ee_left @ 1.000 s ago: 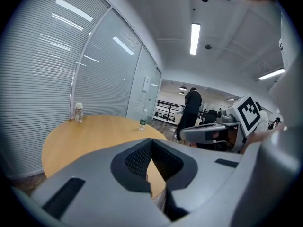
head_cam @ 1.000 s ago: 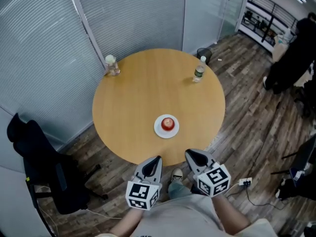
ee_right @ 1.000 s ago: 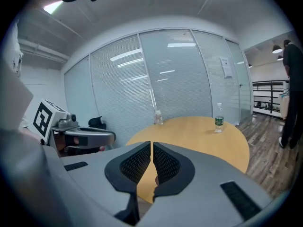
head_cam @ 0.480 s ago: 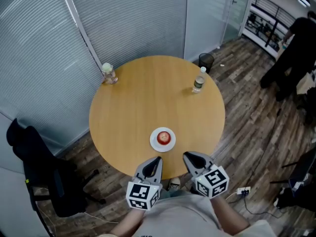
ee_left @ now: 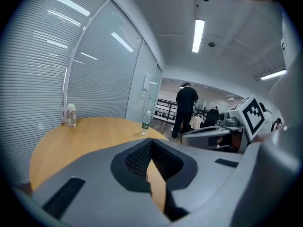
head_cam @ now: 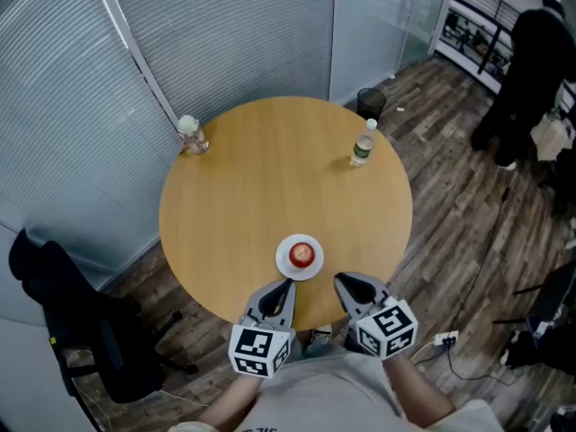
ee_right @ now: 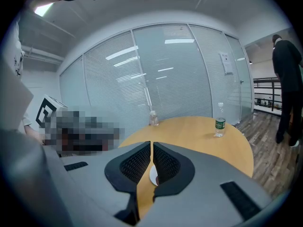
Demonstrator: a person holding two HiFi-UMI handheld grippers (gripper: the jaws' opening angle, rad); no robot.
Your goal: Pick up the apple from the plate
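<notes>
Looking steeply down, I see a round table of pale wood on a floor of dark planks; glass walls with shut blinds run along the far side and the left; a black chair stands on the floor off the table's near left edge; a person in black stands well away at the far right, near some shelving.

The plate, small, round and white, lies on the table near the edge closest to me; the apple, red, sits in the middle of it, untouched; nothing else is on the plate. A clear bottle with a green label and a white cap stands upright near the far right edge; a small clear jar with a pale lid stands upright at the far left edge; the two are well apart from each other and from the plate. A dark bin stands on the floor just beyond the table, behind the bottle; what it holds I cannot tell.

My left claw is clenched with nothing in it, hanging over the near edge just short of the plate; my right claw is clenched and empty too, just beside the plate's right; through the thin slit between its pads only a sliver of the plate shows.
</notes>
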